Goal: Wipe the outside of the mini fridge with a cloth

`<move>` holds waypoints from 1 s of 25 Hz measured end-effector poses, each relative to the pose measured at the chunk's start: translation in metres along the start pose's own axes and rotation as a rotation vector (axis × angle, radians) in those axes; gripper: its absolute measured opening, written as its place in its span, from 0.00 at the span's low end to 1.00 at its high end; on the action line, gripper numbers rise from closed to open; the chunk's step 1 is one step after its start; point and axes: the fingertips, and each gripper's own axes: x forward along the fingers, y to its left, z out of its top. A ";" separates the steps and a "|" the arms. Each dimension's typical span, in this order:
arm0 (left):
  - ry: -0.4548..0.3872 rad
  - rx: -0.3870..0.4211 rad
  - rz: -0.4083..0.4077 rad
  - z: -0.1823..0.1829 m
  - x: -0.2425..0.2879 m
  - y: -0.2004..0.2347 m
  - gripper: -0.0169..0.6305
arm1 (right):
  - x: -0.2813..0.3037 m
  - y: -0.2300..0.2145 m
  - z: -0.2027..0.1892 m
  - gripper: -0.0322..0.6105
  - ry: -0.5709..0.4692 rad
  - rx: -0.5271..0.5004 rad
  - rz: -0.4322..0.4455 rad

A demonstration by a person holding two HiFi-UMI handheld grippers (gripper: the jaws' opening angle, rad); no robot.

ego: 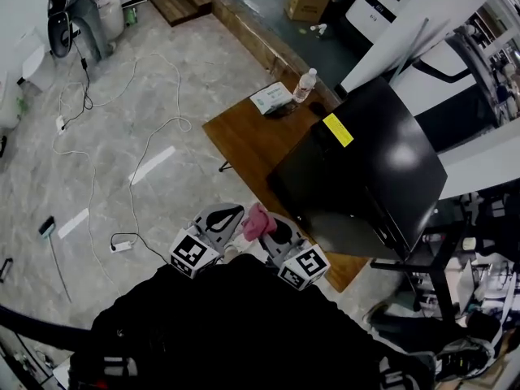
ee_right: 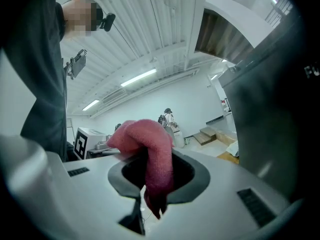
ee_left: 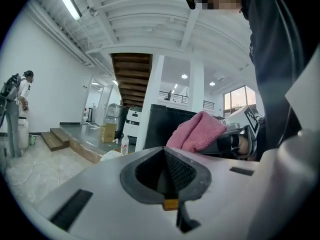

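The right gripper (ee_right: 150, 176) has its jaws clamped on a pink cloth (ee_right: 148, 146), whose end hangs below them. The left gripper (ee_left: 167, 176) seems pressed closed, with nothing between its jaws. Both are near the person, just left of the black mini fridge (ego: 366, 169) on the wooden table (ego: 244, 140).

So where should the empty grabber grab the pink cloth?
Probably the bunched hump of the pink cloth that stands above the right gripper, coming from the side of the left gripper: it is thick, exposed and faces that way. The tail hanging below the jaws is thinner.
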 end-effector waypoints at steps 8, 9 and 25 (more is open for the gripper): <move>0.015 0.016 0.048 0.025 0.044 0.055 0.04 | 0.033 -0.054 0.030 0.18 -0.040 -0.009 0.030; 0.013 0.016 0.052 0.029 0.049 0.060 0.04 | 0.037 -0.059 0.033 0.18 -0.044 -0.014 0.033; 0.013 0.045 -0.060 0.052 0.087 0.173 0.04 | 0.129 -0.105 0.063 0.18 -0.082 -0.056 -0.076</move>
